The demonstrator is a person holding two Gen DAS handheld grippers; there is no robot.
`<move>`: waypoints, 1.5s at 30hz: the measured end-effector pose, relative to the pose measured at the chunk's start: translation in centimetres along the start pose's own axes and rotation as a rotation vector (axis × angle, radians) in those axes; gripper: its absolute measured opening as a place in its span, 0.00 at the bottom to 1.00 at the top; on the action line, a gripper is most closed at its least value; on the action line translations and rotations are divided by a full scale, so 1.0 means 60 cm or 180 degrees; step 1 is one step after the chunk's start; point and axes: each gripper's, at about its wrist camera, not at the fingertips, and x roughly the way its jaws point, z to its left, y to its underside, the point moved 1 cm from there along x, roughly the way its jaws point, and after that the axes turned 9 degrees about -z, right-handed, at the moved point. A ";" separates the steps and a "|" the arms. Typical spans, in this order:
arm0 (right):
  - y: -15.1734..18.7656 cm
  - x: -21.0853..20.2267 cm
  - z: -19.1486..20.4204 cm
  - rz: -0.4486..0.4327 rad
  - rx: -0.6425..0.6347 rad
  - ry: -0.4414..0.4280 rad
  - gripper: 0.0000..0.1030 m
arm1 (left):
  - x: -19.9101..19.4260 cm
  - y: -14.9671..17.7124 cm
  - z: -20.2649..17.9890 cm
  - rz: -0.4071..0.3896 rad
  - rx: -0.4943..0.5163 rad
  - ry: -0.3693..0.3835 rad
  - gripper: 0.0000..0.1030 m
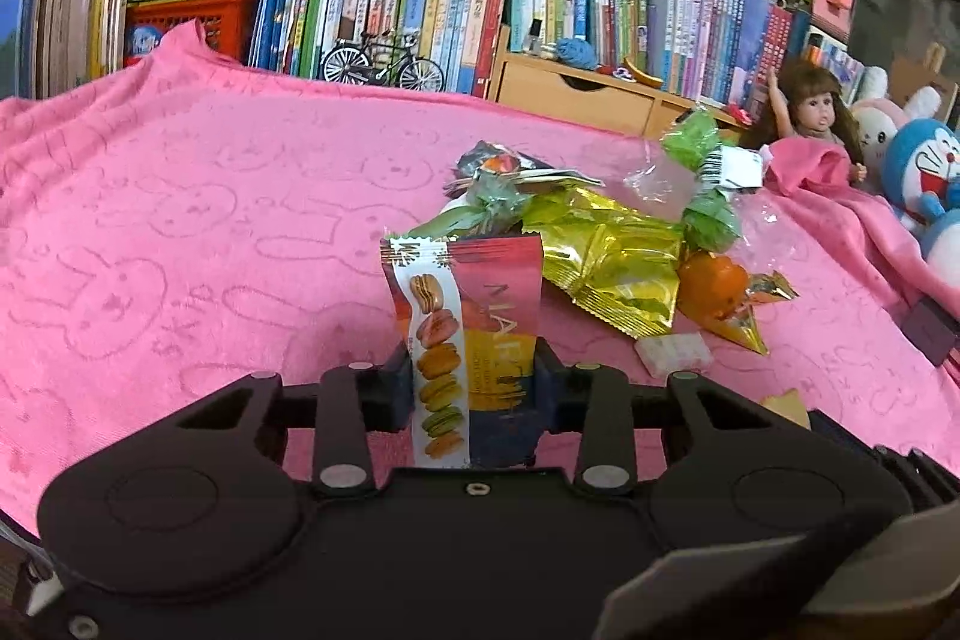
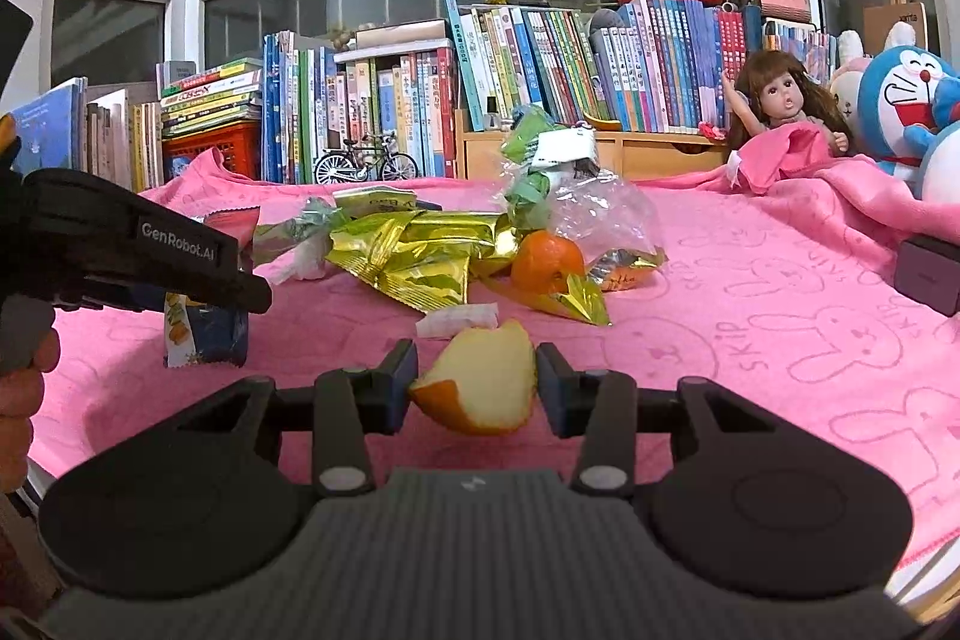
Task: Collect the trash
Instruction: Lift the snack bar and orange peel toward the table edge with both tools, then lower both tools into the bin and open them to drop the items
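Note:
My left gripper (image 1: 474, 383) is shut on a macaron snack wrapper (image 1: 465, 316), which stands upright between the pads. In the right wrist view the same wrapper (image 2: 204, 334) hangs below the left gripper (image 2: 180, 262) at the left. My right gripper (image 2: 477, 382) is shut on a piece of orange peel (image 2: 480, 391), just above the pink towel (image 2: 750, 340). Beyond both grippers lies a trash pile: gold foil wrappers (image 1: 606, 262) (image 2: 420, 250), a tangerine (image 1: 714, 286) (image 2: 549, 259), green wrappers (image 1: 699, 142), clear plastic (image 2: 600, 214) and a small white packet (image 1: 672, 353) (image 2: 459, 319).
A row of books (image 2: 540, 70) and a wooden drawer box (image 1: 570, 91) line the back, with a model bicycle (image 2: 366, 163). A doll (image 2: 780, 100) and a blue plush toy (image 2: 906, 100) sit at the right. A dark box (image 2: 930, 271) rests on the towel's right edge.

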 end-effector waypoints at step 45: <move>0.077 -0.145 0.042 0.0715 0.0127 -0.0445 0.47 | -0.152 0.164 0.010 0.0770 0.0353 0.0179 0.35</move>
